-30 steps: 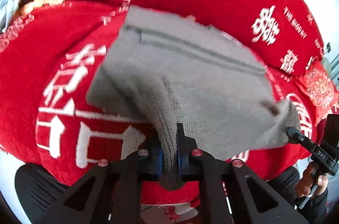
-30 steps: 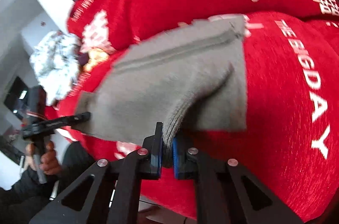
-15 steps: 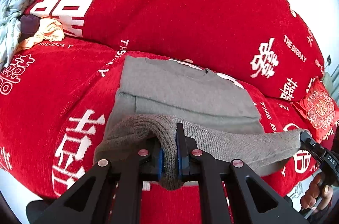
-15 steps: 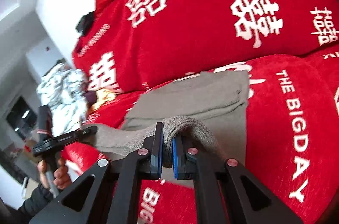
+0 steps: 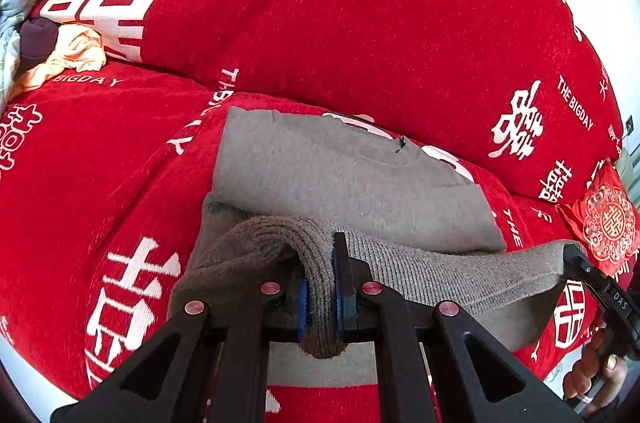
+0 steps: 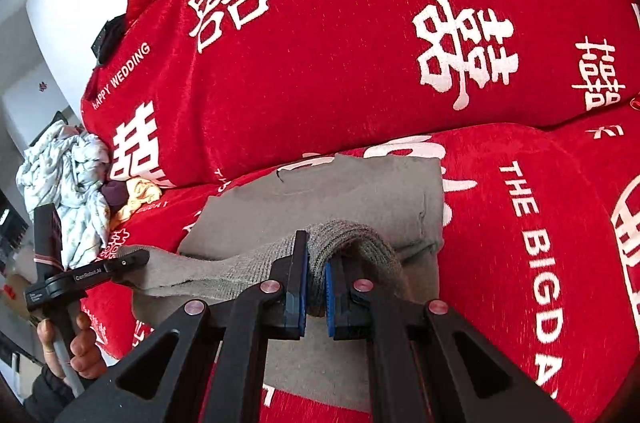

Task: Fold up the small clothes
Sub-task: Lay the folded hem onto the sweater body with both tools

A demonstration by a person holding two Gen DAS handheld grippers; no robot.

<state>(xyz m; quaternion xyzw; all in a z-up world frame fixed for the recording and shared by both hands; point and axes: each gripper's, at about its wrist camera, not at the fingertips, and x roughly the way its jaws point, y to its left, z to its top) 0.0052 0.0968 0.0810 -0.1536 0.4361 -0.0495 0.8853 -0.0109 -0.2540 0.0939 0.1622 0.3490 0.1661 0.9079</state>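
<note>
A sweater is spread on the seat of a sofa, in front of the backrest. Its near hem is lifted off the seat and stretched between the two grippers: the left hand-held gripper is clamped on the hem's left end, the right hand-held gripper on its right end. A pile of clothes is heaped at the sofa's far left end. A cushion lies at the right end in the left wrist view.
</note>
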